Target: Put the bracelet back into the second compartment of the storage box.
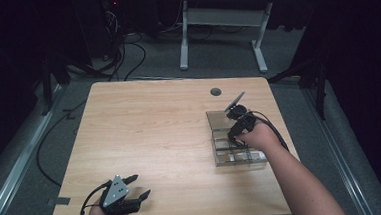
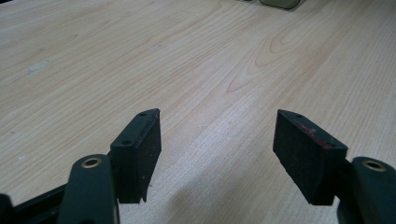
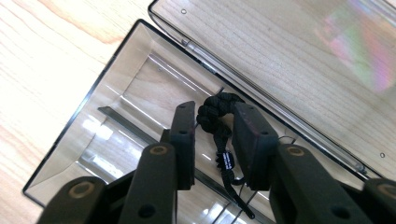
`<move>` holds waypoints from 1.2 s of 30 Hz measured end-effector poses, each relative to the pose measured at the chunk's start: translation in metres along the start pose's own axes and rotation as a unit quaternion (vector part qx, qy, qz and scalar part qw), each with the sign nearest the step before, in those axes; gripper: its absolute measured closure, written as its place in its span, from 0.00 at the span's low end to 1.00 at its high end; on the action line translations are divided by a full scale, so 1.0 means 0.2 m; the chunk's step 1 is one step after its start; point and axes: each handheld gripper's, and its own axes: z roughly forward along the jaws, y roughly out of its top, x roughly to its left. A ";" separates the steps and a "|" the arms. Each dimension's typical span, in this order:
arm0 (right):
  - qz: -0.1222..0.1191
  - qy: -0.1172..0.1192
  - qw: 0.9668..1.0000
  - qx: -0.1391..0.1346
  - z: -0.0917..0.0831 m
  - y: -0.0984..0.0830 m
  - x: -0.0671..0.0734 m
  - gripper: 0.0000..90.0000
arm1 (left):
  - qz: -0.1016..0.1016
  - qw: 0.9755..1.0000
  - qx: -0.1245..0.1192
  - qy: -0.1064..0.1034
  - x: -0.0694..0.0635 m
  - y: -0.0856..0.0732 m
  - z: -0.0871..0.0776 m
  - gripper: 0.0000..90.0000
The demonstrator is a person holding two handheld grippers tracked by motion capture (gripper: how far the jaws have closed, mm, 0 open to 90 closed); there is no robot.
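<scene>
The right gripper [image 3: 212, 140] pinches a black braided cord [image 3: 215, 108] over the clear compartment box [image 3: 88, 116] (lid open), so lower it squarely into 1 compartment, while the left gripper [image 2: 217, 154] idles agape, holding nothing.

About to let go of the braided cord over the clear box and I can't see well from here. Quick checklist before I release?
1. Right gripper closed on black braided cord: ok.
2. Cord above an open compartment of the clear box: ok.
3. Lid folded back, out of the way: ok.
4. Cord's tail inside the walls: cannot tell.
5. Left gripper open, parked apart from the box on the table: ok.
</scene>
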 end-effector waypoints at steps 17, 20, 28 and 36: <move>0.005 0.009 1.000 0.006 0.09 -0.04 -0.04 0.93 | 0.001 1.000 0.000 0.001 0.00 0.00 0.00 0.36; 0.005 0.010 1.000 0.021 0.14 -0.06 -0.04 0.94 | 0.001 1.000 0.000 0.002 0.00 0.00 0.00 0.36; 0.000 0.006 1.000 0.017 0.12 -0.06 -0.03 0.89 | 0.001 1.000 0.001 0.001 0.00 0.00 0.00 0.36; -0.001 0.003 1.000 -0.003 0.03 -0.06 -0.05 0.87 | 0.002 1.000 0.001 0.003 0.00 0.00 0.00 0.36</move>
